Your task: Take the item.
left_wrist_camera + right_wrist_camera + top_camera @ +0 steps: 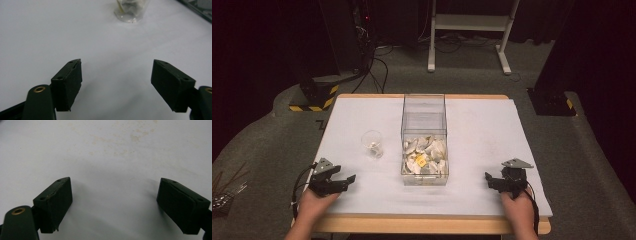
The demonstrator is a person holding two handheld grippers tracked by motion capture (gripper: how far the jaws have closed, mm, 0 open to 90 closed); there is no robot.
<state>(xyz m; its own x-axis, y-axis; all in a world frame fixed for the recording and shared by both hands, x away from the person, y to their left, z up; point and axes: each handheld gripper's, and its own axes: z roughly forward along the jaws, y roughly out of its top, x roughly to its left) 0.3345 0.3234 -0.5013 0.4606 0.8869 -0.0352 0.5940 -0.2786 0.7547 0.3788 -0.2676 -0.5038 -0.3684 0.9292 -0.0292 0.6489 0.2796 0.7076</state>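
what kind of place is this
Probably a lab or recording studio: dark curtains surround a white-topped wooden table, cables trail over grey carpet by black equipment stands, and a white metal desk frame stands behind.

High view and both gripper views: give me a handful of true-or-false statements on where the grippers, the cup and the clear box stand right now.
1. The left gripper holds the cup. False: its jaws stand open over bare table, with the cup farther ahead.
2. The clear box holds a pile of pale pieces at its near end. True.
3. The right gripper is shut on a pale piece. False: its jaws are open with nothing between them.
4. The cup stands to the left of the clear box in the high view. True.
5. The cup lies inside the clear box. False: it stands on the white table cover, apart from the box.
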